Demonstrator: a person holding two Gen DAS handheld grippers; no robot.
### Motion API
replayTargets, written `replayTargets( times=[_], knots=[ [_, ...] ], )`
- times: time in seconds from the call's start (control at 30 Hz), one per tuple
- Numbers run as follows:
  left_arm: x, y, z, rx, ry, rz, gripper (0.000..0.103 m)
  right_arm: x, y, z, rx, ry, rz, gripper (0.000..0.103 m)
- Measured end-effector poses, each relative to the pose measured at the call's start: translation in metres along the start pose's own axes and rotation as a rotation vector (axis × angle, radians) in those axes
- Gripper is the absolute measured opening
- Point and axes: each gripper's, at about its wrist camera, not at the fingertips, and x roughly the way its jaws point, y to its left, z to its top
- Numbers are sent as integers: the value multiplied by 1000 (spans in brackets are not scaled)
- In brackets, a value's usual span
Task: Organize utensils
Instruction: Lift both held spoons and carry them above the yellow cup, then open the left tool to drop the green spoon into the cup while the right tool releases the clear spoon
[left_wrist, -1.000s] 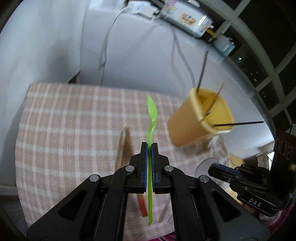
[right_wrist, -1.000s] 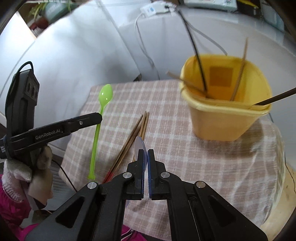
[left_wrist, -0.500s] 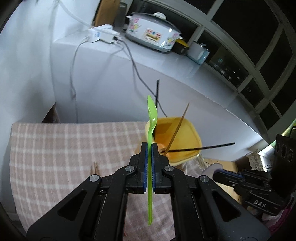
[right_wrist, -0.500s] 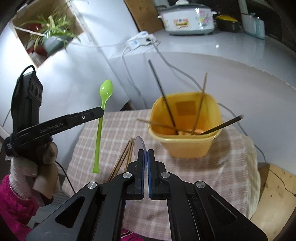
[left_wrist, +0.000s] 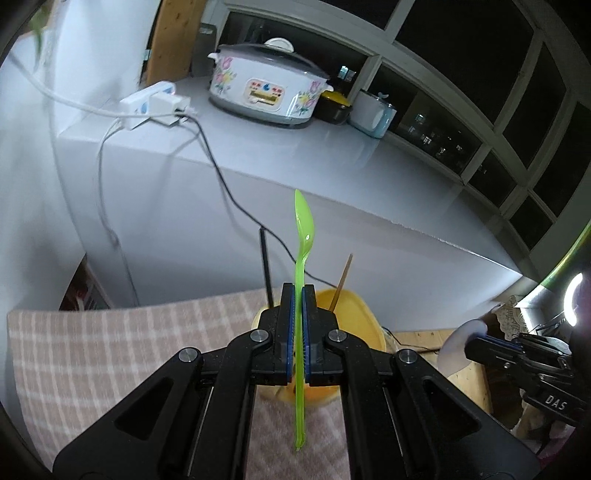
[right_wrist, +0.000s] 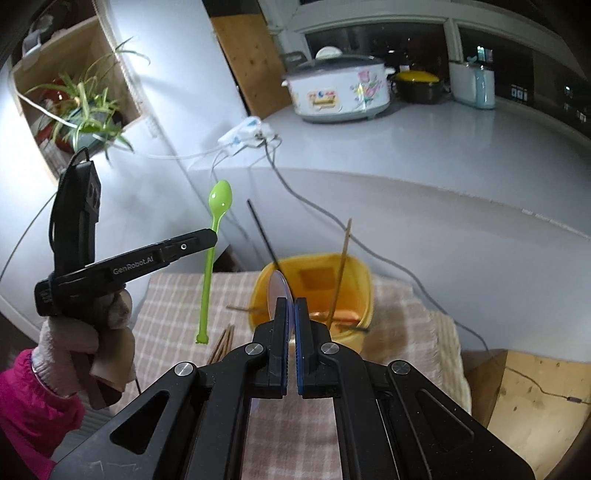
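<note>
Half of yellow bin (left_wrist: 373, 325) hidden behind left claw (left_wrist: 297, 291) w/ green spoon (left_wrist: 303, 225)

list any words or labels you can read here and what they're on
"GenRobot.AI" on the side of the left gripper, seen from the right wrist.
"DAS" on the body of the right gripper, seen from the left wrist.
The panel on the flowered rice cooker bears markings too small to read.

We lift the left gripper (right_wrist: 210, 236) and its green spoon (left_wrist: 301, 258) off the checked tablecloth (right_wrist: 177, 306) toward the yellow bin (right_wrist: 354, 273), while the right gripper (right_wrist: 290, 306), with its translucent spoon (right_wrist: 277, 291), rises too; the rice cooker (left_wrist: 267, 88) comes into view.
</note>
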Motion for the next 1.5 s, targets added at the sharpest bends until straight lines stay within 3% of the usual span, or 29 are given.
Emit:
replayTargets(
  times=[0.37, 0.87, 1.5],
  knots=[
    [32, -14, 19, 44, -20, 23, 1, 3, -7, 18, -9, -39, -25, 2],
    [70, -35, 9, 54, -11, 52, 1, 21, -30, 37, 39, -68, -80, 2],
    [79, -39, -7, 59, -1, 80, 1, 59, -44, 39, 49, -17, -124, 2]
  ],
)
